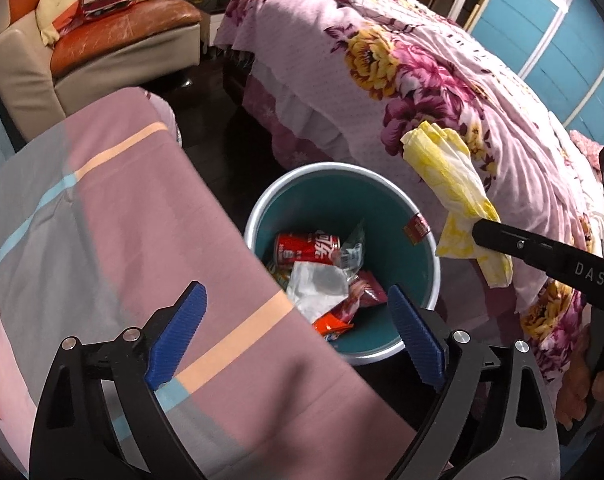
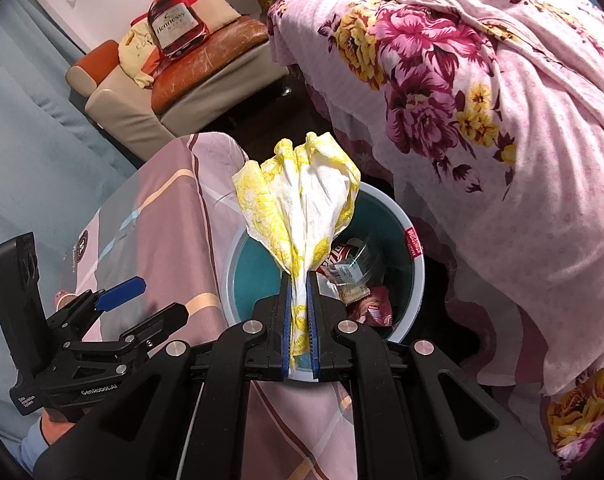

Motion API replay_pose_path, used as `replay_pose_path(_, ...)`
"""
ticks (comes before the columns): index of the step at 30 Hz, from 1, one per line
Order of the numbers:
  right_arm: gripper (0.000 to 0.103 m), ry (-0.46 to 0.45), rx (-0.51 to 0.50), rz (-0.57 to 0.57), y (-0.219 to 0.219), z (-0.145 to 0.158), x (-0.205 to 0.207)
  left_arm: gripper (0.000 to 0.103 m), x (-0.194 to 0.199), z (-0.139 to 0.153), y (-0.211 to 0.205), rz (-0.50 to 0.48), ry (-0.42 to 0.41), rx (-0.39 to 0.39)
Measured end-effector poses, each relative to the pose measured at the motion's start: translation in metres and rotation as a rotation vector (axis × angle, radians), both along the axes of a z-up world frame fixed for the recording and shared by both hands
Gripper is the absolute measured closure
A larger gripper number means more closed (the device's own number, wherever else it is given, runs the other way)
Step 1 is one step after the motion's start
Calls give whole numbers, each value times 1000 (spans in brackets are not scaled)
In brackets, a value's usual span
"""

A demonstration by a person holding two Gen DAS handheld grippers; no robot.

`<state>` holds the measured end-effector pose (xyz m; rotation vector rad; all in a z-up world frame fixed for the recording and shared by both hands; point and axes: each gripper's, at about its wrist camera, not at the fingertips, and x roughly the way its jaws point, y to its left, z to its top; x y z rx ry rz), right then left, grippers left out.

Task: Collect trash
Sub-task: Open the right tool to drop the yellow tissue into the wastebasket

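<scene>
A teal trash bin (image 1: 382, 196) with a white rim stands on the dark floor between two beds; it also shows in the right wrist view (image 2: 254, 268). It holds a red can (image 1: 306, 248), clear plastic and snack wrappers (image 1: 342, 300). My right gripper (image 2: 301, 280) is shut on a crumpled yellow-and-white paper napkin (image 2: 302, 196) and holds it above the bin's near rim. In the left wrist view the napkin (image 1: 450, 176) hangs to the right of the bin. My left gripper (image 1: 298, 332) is open and empty, over the bin's near edge.
A bed with a pink, grey and orange striped sheet (image 1: 102, 220) lies left of the bin. A bed with a pink floral quilt (image 1: 422, 72) lies to the right. A beige and brown sofa (image 1: 114, 40) with cushions stands at the back.
</scene>
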<state>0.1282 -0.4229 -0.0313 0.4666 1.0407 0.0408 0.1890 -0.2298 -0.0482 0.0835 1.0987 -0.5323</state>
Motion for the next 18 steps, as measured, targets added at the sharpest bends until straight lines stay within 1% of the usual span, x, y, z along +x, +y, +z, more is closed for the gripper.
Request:
replay_pose_path(8, 93, 29, -14, -1, 8, -5, 5, 10, -3, -1, 13, 7, 6, -5)
replay_pose_path(10, 92, 44, -16, 1, 11, -7, 8, 10, -3, -2, 18, 10, 8, -7)
replay_pose_path(11, 89, 49, -17, 1, 12, -7, 9, 10, -3, -2, 20, 12, 9, -9)
replay_pose_path(13, 73, 53, -14, -6, 13, -8, 10, 10, -3, -3, 26, 19, 16, -15)
replay_pose_path(14, 55, 48, -16, -14, 14, -8, 10, 10, -3, -3, 28, 23, 19, -18)
replay_pose_path(15, 48, 46, -20, -18, 15, -8, 11, 10, -3, -3, 31, 27, 20, -21)
replay_pose_path(16, 47, 47, -26, -20, 16, -8, 11, 10, -4, -3, 34, 32, 23, -24)
replay_pose_path(18, 36, 56, -19, -28, 17, -8, 11, 10, -4, -3, 39, 40, 28, -29)
